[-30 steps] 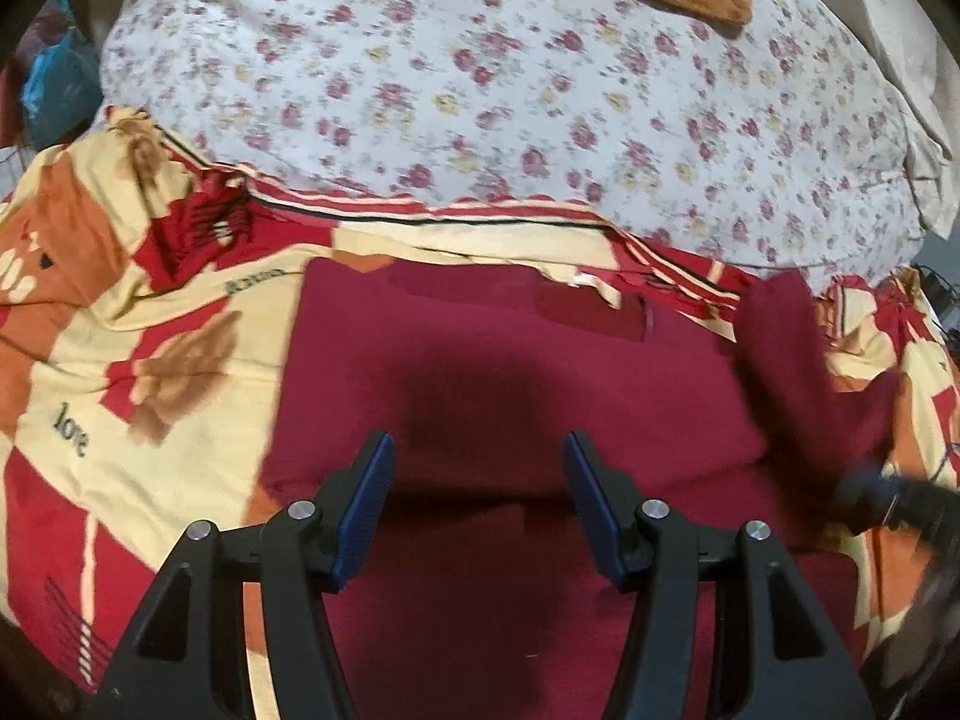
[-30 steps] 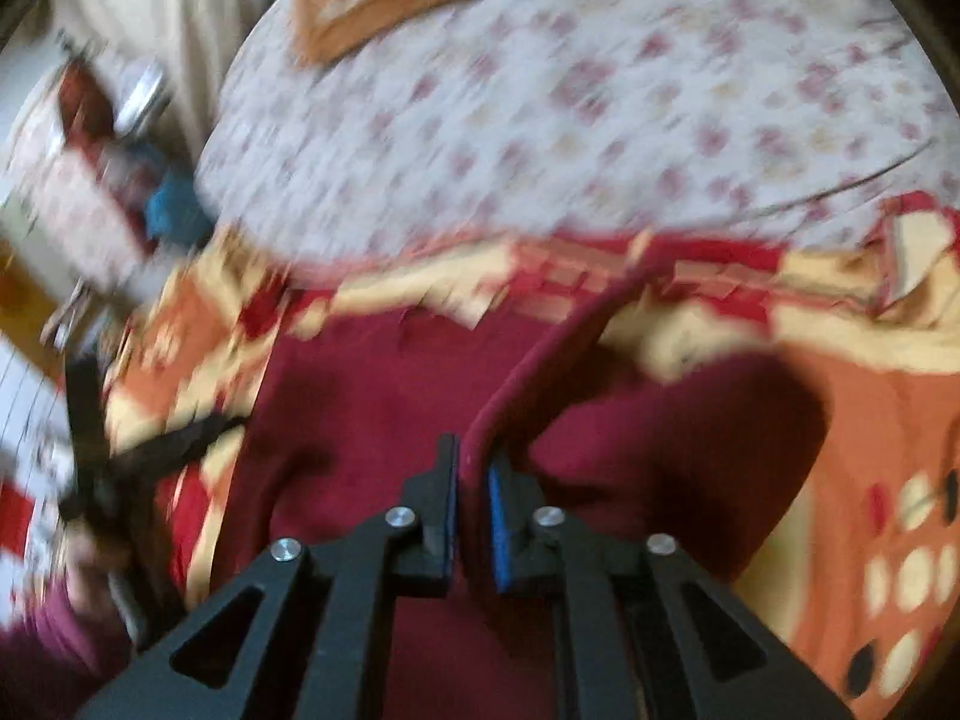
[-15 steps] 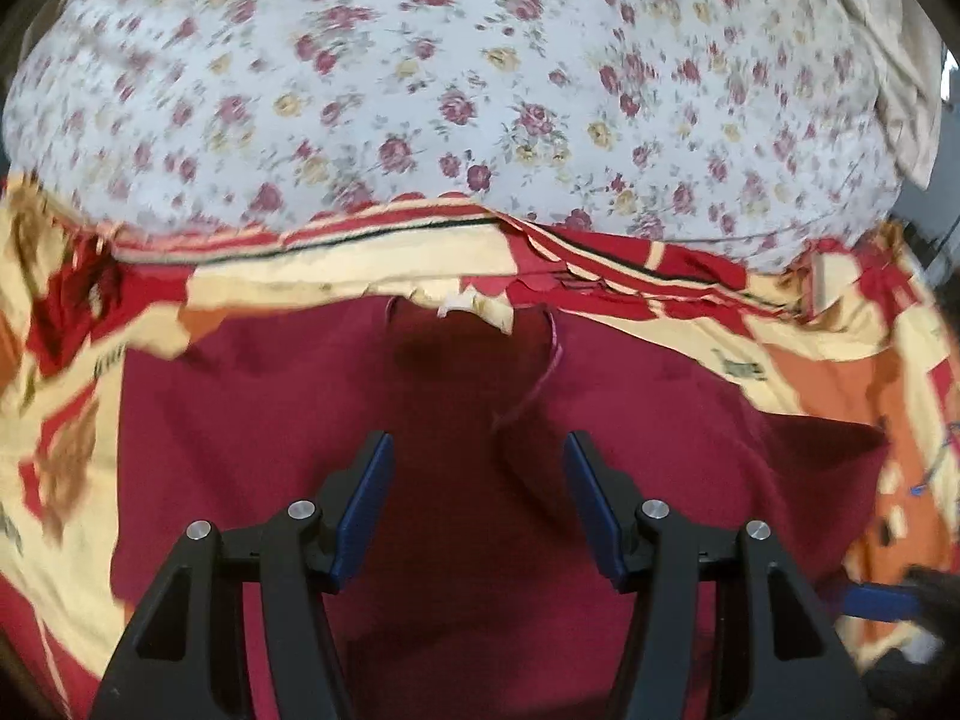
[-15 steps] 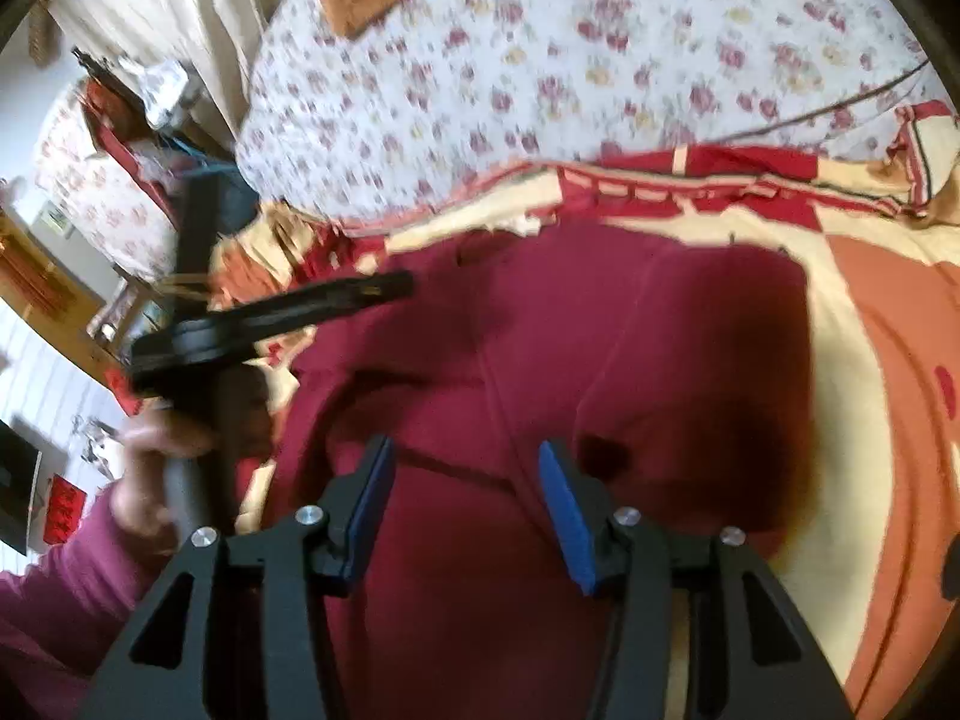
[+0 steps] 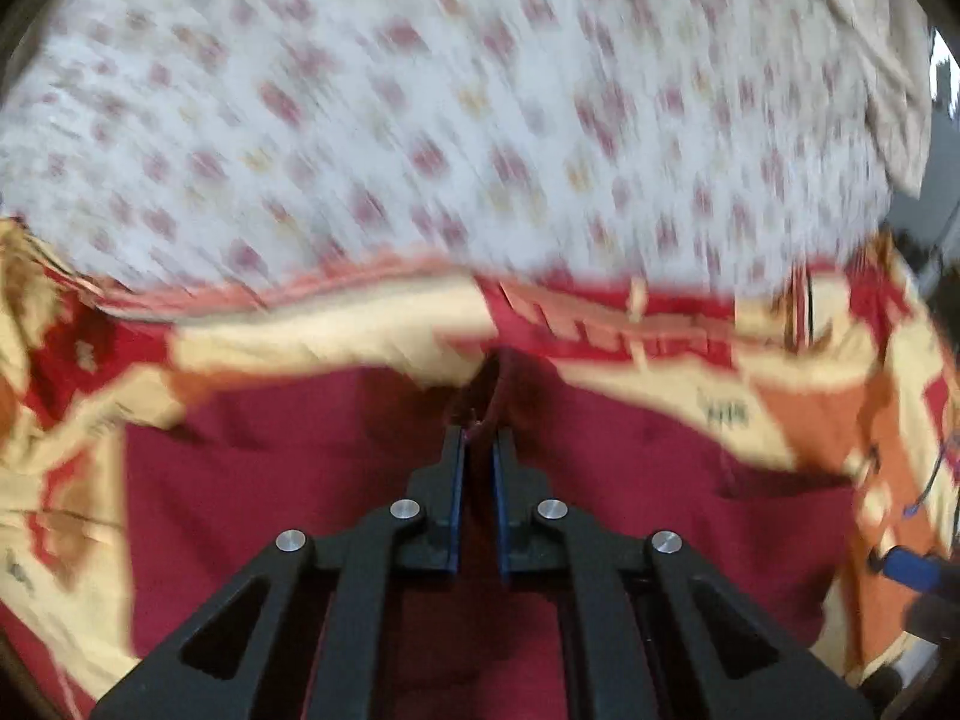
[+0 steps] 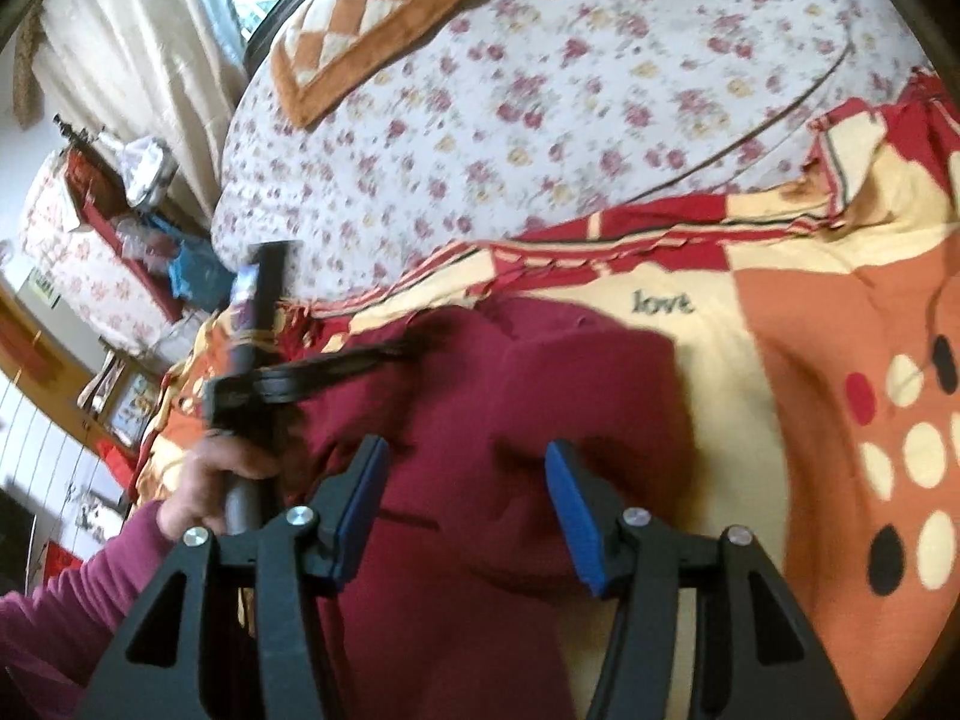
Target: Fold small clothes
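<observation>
1. Bed: floral quilt (image 6: 540,90) covers the far half; a red, cream and orange patterned blanket (image 6: 810,330) covers the near half, with "love" woven into it.
2. Maroon garment (image 6: 510,420) lies on that blanket, near centre, partly bunched, its far edge close to the blanket's striped border.
3. Left gripper (image 5: 478,462) is nearly closed, pinching a ridge of the garment at its far edge. The left view is motion-blurred, so how deep the bite goes is unclear.
4. Right gripper (image 6: 465,501) is spread wide and holds nothing, hovering over the garment's near part.
5. Judgement: this looks like a pick-up for a fold. Lift only the maroon layer; carry the edge straight over so it lands square. The free gripper could pin the near part.
6. Obstacles: loose blanket under the cloth may get pinched along with it; the bunched right side could trap a crease.
7. Periphery: checked orange cushion (image 6: 372,30) far left, cream curtain (image 6: 138,48), cluttered furniture left of the bed.
</observation>
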Available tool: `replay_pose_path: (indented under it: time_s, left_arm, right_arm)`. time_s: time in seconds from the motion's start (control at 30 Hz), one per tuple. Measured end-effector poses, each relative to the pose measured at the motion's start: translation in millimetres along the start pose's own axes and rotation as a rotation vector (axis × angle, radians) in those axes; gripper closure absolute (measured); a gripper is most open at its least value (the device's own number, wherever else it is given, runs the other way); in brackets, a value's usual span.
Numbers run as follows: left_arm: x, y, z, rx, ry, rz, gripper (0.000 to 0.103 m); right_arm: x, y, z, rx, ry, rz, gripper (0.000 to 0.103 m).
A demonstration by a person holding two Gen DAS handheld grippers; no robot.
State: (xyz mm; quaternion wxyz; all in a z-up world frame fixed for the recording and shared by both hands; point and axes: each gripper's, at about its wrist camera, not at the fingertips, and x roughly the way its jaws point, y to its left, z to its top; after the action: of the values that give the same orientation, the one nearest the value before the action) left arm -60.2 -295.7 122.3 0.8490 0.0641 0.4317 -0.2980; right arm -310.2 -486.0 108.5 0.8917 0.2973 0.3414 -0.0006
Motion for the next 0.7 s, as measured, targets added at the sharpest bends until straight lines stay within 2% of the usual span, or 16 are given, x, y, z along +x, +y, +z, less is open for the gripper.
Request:
replay_pose_path:
  time_s: [0.13,0.2,0.27,0.43,0.6,0.63,0.67,0.7]
  left_arm:
    - [-52,50,5,-0.08,-0.105,0.045,0.103]
    - [-61,71,-2,-0.107,-0.121,0.073,0.103]
    - [-64,92,-19,-0.143,-0.105,0.098,0.103]
    - [-49,111,-58,-0.177,-0.054,0.136,0.103]
    - [-47,115,-66,-0.187,-0.042,0.125,0.103]
    - [-49,115,-66,-0.185,-0.043,0.121,0.103]
    - [-51,114,-66,-0.18,-0.043,0.115,0.103]
    - [-52,115,-66,-0.176,-0.044,0.11,0.103]
  right_arm:
    - [-6,-6,8,0.001,-0.035,-0.086,0.036]
    - [0,-12,12,0.023,-0.028,-0.109,0.033]
    - [12,-18,17,0.035,-0.004,-0.131,0.027]
    - [66,-30,28,0.081,0.104,-0.152,0.027]
    - [116,-36,35,0.123,0.188,-0.171,0.028]
    - [126,-39,36,0.136,0.21,-0.16,0.037]
    - [132,-41,36,0.137,0.217,-0.158,0.061]
    - [134,-38,38,0.103,0.204,-0.188,0.074]
